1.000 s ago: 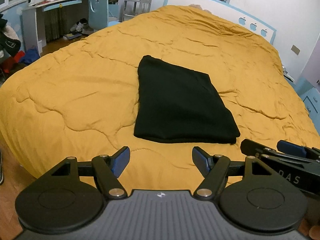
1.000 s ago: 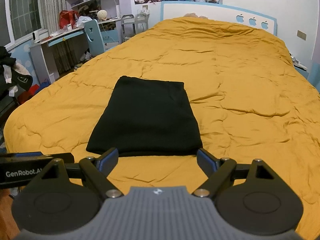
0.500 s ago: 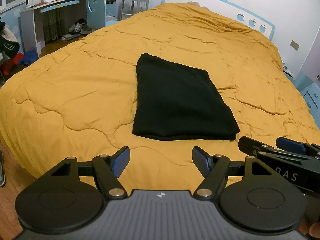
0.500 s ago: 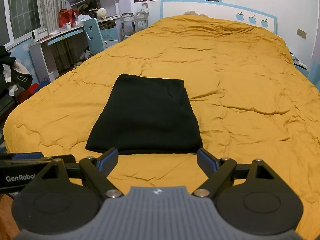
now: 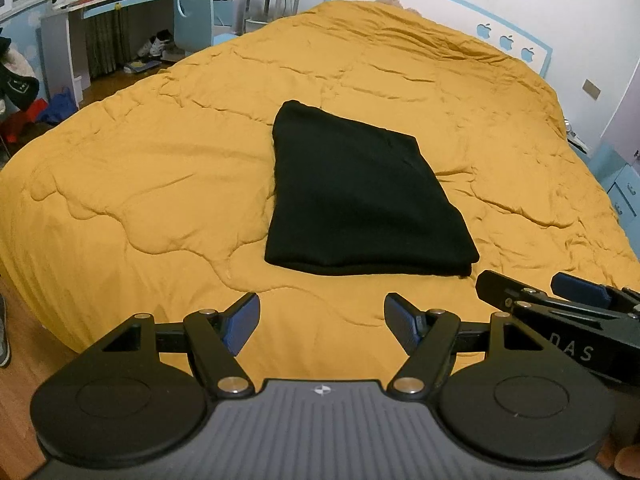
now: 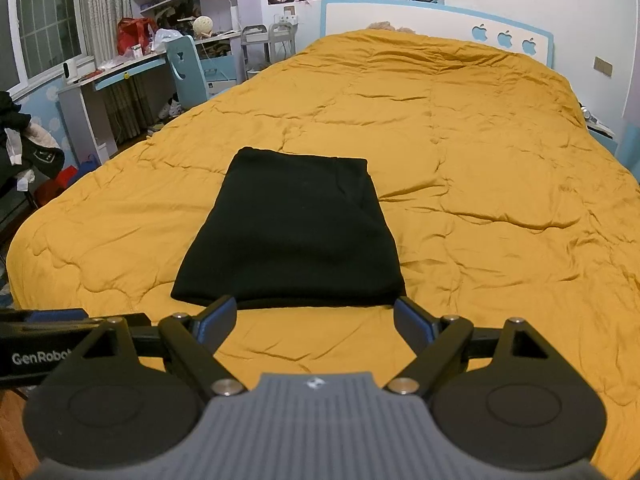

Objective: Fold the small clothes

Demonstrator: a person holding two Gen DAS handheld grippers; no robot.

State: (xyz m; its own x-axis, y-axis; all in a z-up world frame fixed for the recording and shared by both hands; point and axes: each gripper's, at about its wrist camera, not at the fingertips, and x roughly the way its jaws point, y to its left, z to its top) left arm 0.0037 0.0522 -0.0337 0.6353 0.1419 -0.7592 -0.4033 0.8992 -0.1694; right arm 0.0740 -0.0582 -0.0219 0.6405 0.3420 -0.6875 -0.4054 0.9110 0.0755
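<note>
Black knit fabric, folded into a flat rectangular garment [image 5: 360,200], is seen in the left wrist view lying on the mustard-yellow quilted bedspread [image 5: 160,184], ahead of and slightly right of the left gripper [image 5: 322,326]. The jaws are spread wide and nothing is held between them. The right gripper [image 5: 568,300] is shown from the side at the lower right, near the garment's near right corner but apart from it. A stacked, doubled near edge is shown, so a fold is judged to be already made.

In the right wrist view the same garment [image 6: 292,232] is centred just beyond the right gripper [image 6: 316,320], whose jaws are likewise spread and empty, with the tips level with the near hem but not shown touching it. The left gripper [image 6: 56,320] is seen only as a bar at the lower left edge. The far right corner is seen more squarely here; the layering of the near edge is better seen from the left.

The cloth is judged soft, light and limp; a pinch at the two near corners, through all layers, is advised.
</note>
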